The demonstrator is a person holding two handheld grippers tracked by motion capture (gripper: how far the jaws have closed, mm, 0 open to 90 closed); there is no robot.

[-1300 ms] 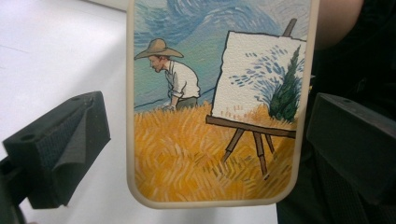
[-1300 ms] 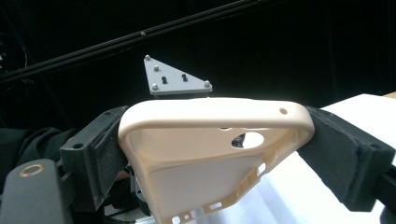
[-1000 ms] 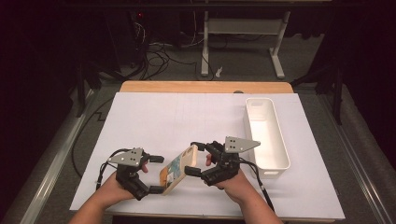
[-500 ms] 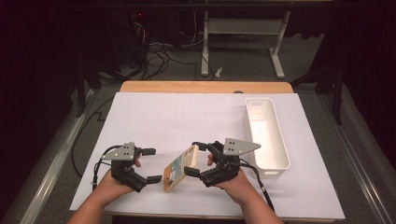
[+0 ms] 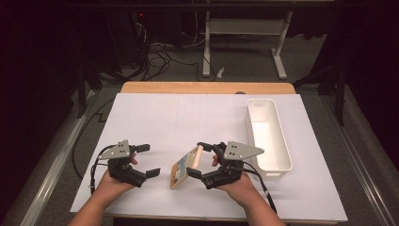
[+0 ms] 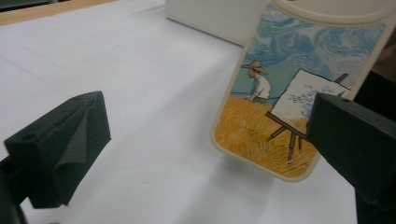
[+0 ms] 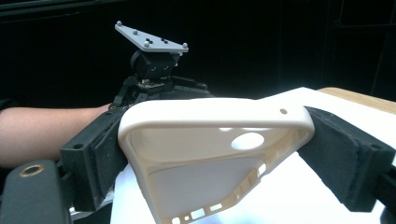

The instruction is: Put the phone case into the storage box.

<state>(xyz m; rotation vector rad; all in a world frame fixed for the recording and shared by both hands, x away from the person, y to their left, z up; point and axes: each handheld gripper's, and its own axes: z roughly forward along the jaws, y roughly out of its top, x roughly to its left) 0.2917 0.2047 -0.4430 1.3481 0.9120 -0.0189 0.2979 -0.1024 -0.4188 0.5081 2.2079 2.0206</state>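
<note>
1 cream phone case (image 5: 186,167) stands tilted on edge near the white table's (image 5: 188,117) front, clamped between the right gripper's (image 5: 203,159) jaws. The left gripper (image 5: 147,160) sits just beside it, jaws spread wide, holding nothing. Its view shows a painted back: a straw-hatted painter at an easel. The right gripper view shows the bare inside and camera hole (image 7: 247,140).

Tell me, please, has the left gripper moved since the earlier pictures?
Yes. The left gripper has drawn back leftward, off the phone case and farther from the white bin; it is open.
</note>
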